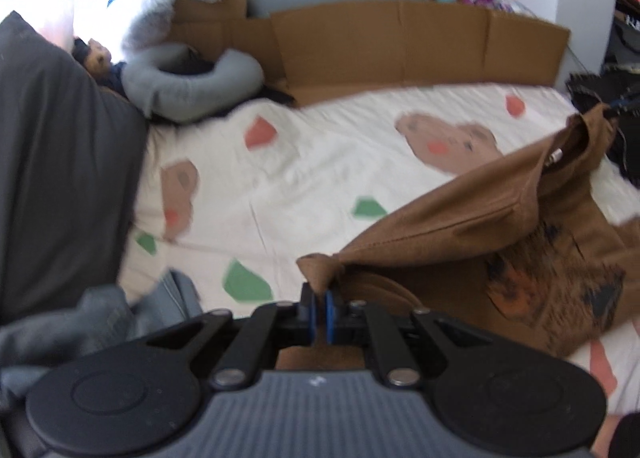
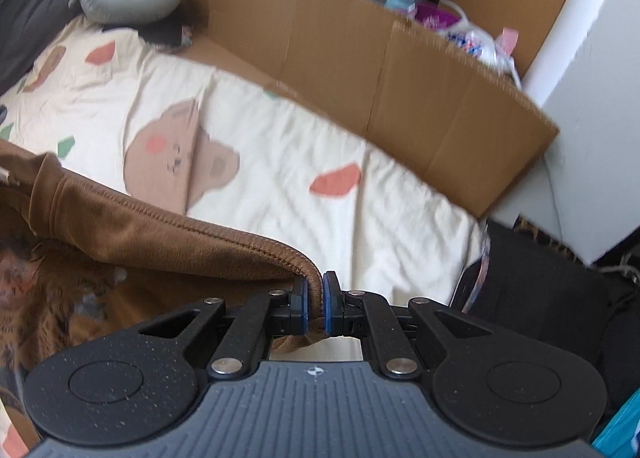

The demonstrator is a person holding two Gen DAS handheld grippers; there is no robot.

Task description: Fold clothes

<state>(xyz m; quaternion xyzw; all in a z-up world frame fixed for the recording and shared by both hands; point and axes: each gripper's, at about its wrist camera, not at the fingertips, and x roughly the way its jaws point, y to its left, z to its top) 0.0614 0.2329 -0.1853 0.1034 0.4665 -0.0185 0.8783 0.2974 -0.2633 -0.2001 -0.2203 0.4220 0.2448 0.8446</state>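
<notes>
A brown garment with a dark and orange print on it hangs partly lifted over the bed. My left gripper is shut on a bunched corner of it, and the cloth stretches away to the upper right. In the right wrist view my right gripper is shut on the stitched hem of the same brown garment, which runs off to the left. The other gripper's dark tip shows at the far end of the cloth in the left wrist view.
The bed sheet is cream with bear faces and coloured patches. A flattened cardboard wall lines its far edge. A grey neck pillow and a dark grey pillow lie at the left. Blue-grey cloth sits near the left gripper. Dark clutter is beside the bed.
</notes>
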